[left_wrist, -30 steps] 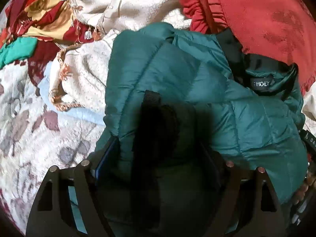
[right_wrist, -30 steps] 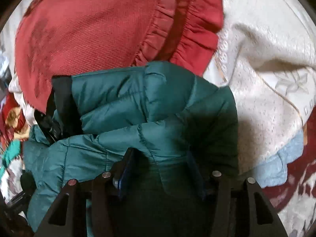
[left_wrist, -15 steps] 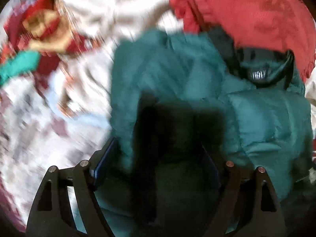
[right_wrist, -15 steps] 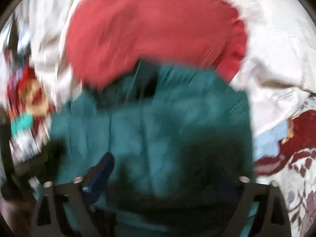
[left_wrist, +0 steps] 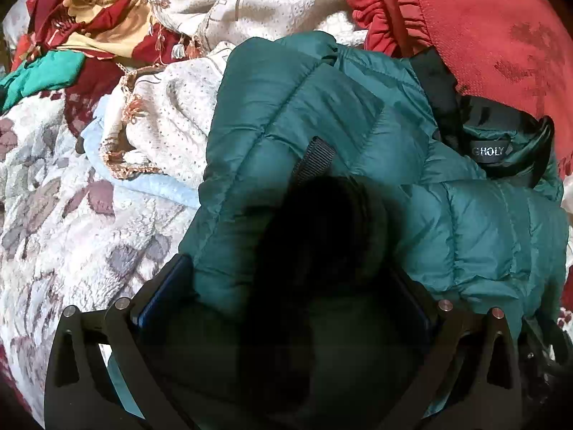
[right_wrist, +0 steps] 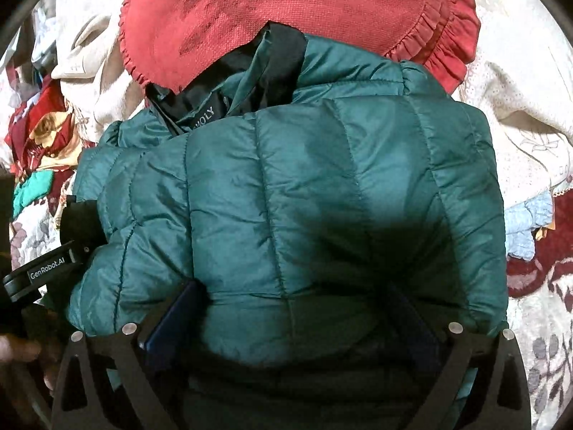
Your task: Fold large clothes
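Note:
A teal quilted puffer jacket (left_wrist: 322, 107) lies bunched on the bed, its black collar with a label (left_wrist: 487, 150) toward the red cushion. My left gripper (left_wrist: 286, 272) is low over one end of it. Its jaws are opening and stand wide, with a fold of the jacket and a black strap (left_wrist: 315, 154) between the blue pads (left_wrist: 161, 294). In the right wrist view the jacket (right_wrist: 304, 179) fills the middle. My right gripper (right_wrist: 293, 290) is also opening, jaws spread wide over the jacket's near edge, the pads not squeezing it.
A red frilled cushion (right_wrist: 286, 10) lies behind the jacket. Cream lace cloth (left_wrist: 172, 114), a red-and-gold cloth (left_wrist: 89, 25) and a light blue cloth (right_wrist: 526, 222) lie on the floral bedspread (left_wrist: 53, 233). A hand (right_wrist: 18, 351) shows at the left edge.
The right gripper let go of the pinched fold, spread its jaws wide and shifted sideways along the jacket. The left jaws widened a little while that hand stayed in place.

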